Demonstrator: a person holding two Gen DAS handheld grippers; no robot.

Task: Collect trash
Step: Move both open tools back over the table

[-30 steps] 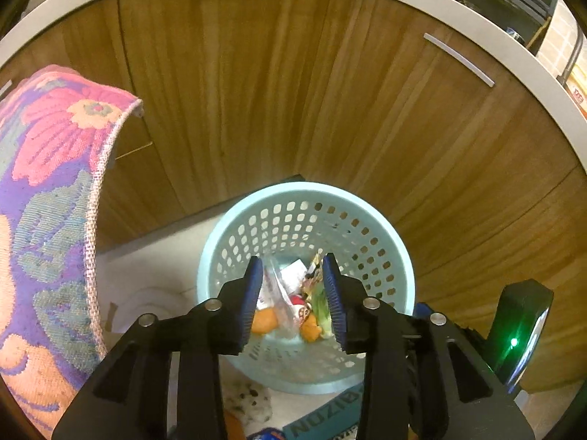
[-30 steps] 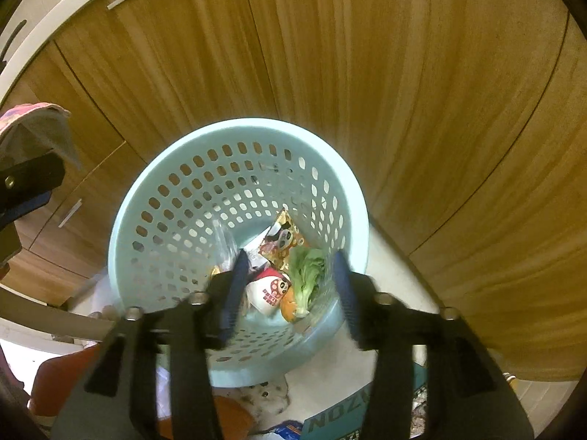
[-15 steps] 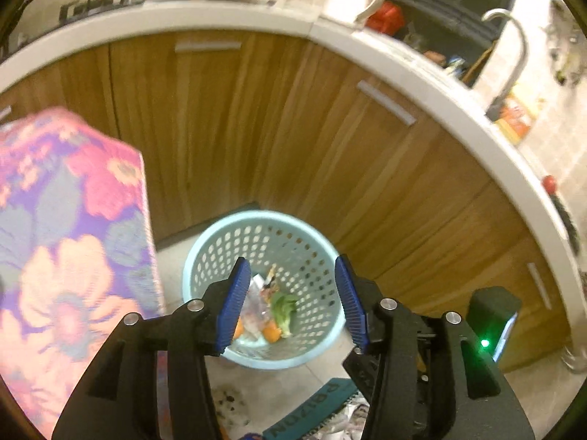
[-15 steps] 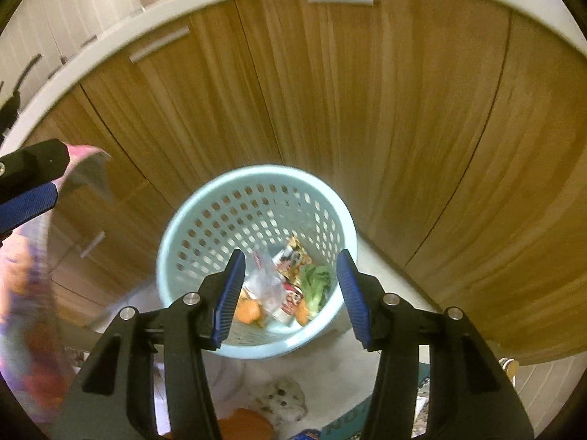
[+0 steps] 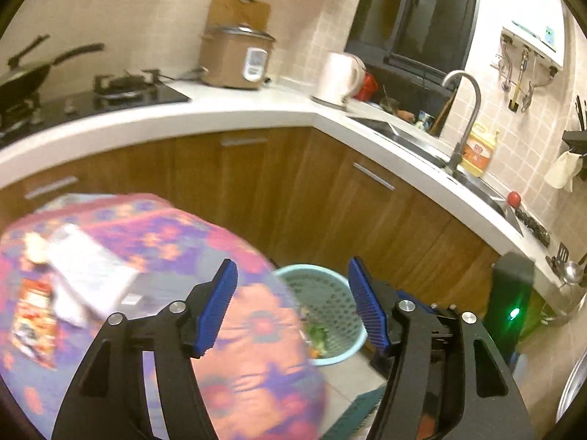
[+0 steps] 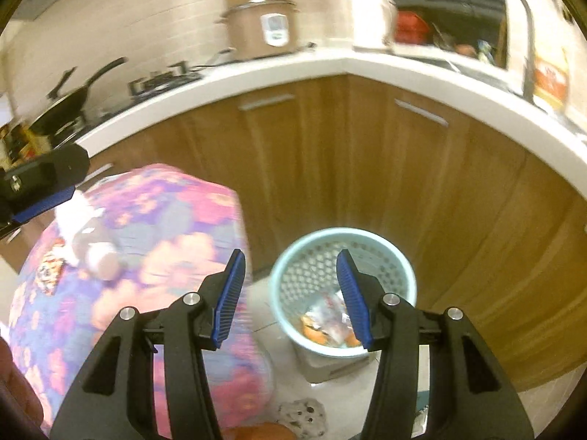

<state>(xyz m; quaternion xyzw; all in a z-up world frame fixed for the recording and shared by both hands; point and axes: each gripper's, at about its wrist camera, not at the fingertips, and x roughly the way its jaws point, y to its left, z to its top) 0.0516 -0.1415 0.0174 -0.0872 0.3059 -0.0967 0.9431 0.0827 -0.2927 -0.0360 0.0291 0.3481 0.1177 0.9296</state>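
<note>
The pale blue perforated basket (image 6: 343, 286) stands on the floor against the wooden cabinets (image 6: 422, 168), already holding wrappers and vegetable scraps (image 6: 330, 321); its position beside the flower-patterned tabletop (image 5: 176, 242) keeps the drop short. Trash is outstanding on that cloth: a red snack packet (image 5: 33, 321), white paper (image 5: 90, 269) and a crumpled wad (image 6: 91, 245). The left gripper (image 5: 291, 302) is empty, its jaws having just been widening, apparently readied for another pick. The right gripper (image 6: 290, 295) hangs above the basket, jaws parted, nothing between them. Judged partway complete; the countertop (image 5: 256, 110) items appear outside the job.
</note>
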